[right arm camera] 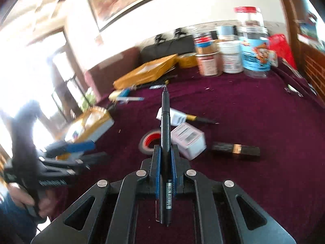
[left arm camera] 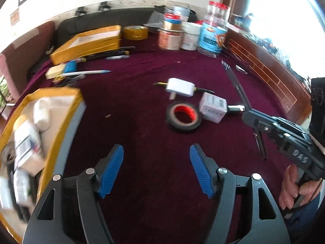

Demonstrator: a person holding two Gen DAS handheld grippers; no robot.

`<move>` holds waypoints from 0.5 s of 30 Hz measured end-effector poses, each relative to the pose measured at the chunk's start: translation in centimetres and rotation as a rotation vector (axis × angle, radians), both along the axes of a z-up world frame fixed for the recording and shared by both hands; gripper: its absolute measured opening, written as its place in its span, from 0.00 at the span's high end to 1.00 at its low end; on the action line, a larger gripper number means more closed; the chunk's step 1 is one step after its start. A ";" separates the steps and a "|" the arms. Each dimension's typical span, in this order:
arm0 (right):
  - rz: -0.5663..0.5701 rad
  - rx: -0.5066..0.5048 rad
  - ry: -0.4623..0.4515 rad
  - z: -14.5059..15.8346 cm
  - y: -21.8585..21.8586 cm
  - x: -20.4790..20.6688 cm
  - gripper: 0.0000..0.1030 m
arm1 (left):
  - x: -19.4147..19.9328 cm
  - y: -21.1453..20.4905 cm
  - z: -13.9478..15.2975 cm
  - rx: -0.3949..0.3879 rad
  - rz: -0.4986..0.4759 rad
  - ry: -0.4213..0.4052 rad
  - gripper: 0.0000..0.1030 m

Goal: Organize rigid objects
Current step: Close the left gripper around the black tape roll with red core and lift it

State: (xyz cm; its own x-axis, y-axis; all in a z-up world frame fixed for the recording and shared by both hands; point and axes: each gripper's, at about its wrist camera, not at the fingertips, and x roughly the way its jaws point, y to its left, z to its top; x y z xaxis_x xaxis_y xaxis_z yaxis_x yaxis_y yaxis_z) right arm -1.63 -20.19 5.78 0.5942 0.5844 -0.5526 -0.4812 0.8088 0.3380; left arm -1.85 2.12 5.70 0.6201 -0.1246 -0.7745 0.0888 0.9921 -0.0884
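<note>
A table covered with a maroon cloth (left arm camera: 142, 134) is seen in both wrist views, and everything else rests on it or hangs above it. At its near left edge an open box wrapped in yellow tape (left arm camera: 61, 122) is found, with packets lying inside it; a second, flatter yellow-taped box (left arm camera: 87, 42) lies farther back, with a roll of yellow tape (left arm camera: 135, 32) just beside it. A cluster of jars and tubs (left arm camera: 191, 34) is stood at the far side. The left gripper (left arm camera: 156, 160) is held above bare cloth with its blue pads well apart and nothing between them. The right gripper (right arm camera: 164, 162) is clamped tight on a black pen (right arm camera: 165, 134), which is gripped around its lower part and points forward and upward past the fingertips, clear of the cloth. Near the middle of the table a white adapter (left arm camera: 179, 87) is laid across a black-and-gold pen (right arm camera: 200, 119), and a small white carton (right arm camera: 187, 140) is set beside a roll of black tape with a red core (left arm camera: 183, 117). A black-and-gold tube (right arm camera: 235, 148) lies just right of the carton in the right wrist view. A white pen (left arm camera: 87, 73) is seen near the far left.
</note>
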 end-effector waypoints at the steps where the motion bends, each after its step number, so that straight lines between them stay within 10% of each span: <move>1: -0.020 0.034 0.018 -0.1 -0.7 0.3 0.92 | 0.7 -0.8 -0.2 0.005 -0.028 0.009 0.34; 15: -0.055 0.115 0.097 -0.6 -2.4 1.1 0.92 | 7.6 -5.2 -3.6 0.086 -0.096 0.100 0.34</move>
